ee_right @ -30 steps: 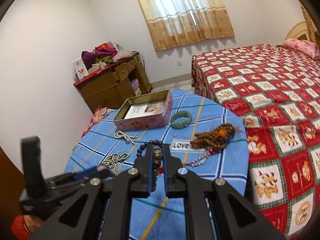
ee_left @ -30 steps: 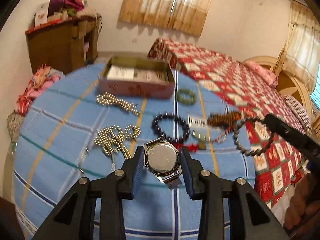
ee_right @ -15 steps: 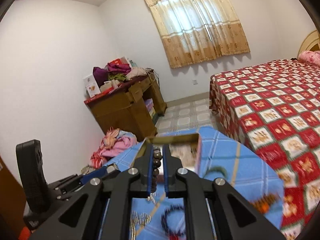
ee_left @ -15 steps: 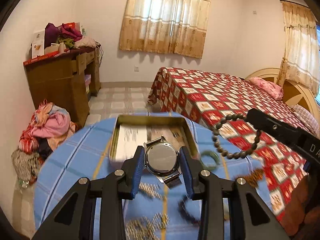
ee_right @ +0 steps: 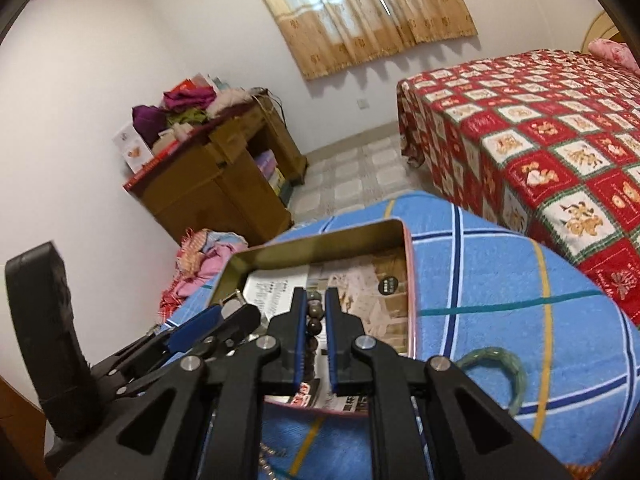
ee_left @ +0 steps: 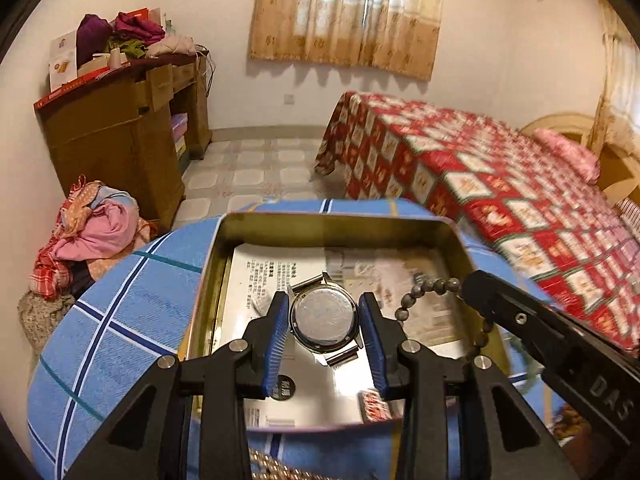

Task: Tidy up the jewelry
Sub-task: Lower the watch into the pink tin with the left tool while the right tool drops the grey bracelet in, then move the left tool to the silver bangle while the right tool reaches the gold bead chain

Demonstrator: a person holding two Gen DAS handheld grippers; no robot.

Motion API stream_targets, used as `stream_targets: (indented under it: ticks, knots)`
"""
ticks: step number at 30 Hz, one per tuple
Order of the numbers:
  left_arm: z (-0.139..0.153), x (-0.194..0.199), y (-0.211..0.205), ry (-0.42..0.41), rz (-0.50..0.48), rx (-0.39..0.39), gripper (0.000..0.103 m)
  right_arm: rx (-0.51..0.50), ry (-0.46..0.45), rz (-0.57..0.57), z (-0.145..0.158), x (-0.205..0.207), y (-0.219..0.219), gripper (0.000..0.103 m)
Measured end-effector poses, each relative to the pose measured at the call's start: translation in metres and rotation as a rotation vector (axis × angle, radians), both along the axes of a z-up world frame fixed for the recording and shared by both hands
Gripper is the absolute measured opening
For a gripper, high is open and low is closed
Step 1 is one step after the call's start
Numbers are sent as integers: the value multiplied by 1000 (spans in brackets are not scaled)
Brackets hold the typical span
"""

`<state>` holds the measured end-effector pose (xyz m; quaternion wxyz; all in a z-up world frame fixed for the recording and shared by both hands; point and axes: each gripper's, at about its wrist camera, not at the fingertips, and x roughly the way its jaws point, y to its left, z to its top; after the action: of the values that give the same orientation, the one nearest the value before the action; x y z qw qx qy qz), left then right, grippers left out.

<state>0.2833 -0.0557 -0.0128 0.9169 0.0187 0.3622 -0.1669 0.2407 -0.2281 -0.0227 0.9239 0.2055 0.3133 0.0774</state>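
Note:
My left gripper (ee_left: 324,320) is shut on a silver wristwatch (ee_left: 325,318), face down, held over the open pink tin box (ee_left: 208,280). My right gripper (ee_right: 315,320) is shut on a grey-brown bead bracelet (ee_right: 314,326); its loop (ee_left: 416,292) hangs over the right side of the tin in the left wrist view. The tin (ee_right: 410,280) has printed paper inside. The left gripper (ee_right: 216,320) shows at lower left in the right wrist view.
The tin stands on a round table with a blue plaid cloth (ee_left: 120,312). A green bangle (ee_right: 500,364) lies right of the tin. Gold chains (ee_left: 276,468) lie near the front. A red patterned bed (ee_left: 500,184) is at the right, a wooden desk (ee_left: 120,136) at the left.
Both grippers have moved forward from the jewelry spread on the cloth to above the tin, carrying the watch and the bead bracelet. Both stay shut.

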Motion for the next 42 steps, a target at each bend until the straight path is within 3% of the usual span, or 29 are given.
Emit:
stream_targets:
  ticks: [11,13,15,16,17,20,28,30,31,32,37,42]
  knots:
    - [-3,3,-2,-4,53,96,39,-18,19,-16,-1,-3,3,17]
    - [6,1,0,-9,67,97,68,-24,10,-26,6,-7,3,20]
    - [18,-9,6,-37,94,92,79,-39,-8,-47,16,-20,1,43]
    - [24,-15,8,-56,98,84,79,-48,-29,-64,22,-29,1,71]
    - [31,-24,11,-67,99,77,80,-55,-65,-83,28,-40,0,87]
    - [40,-40,16,-66,122,87,80,-105,-110,-102,44,-63,4,88]
    - [50,-104,32,-101,167,138,80,-121,-133,-101,59,-127,15,88]
    - [49,-124,38,-125,172,168,80,-160,-139,-104,59,-141,17,80]
    - [47,-134,43,-136,176,176,80,-179,-133,-100,57,-147,18,72]
    - [44,-141,48,-139,179,182,80,-197,-120,-88,53,-154,17,71]
    - [21,-175,82,-99,221,193,80,-232,-71,-79,33,-180,11,70]
    - [1,-204,107,-35,224,137,80,-257,-24,-42,12,-200,18,70]
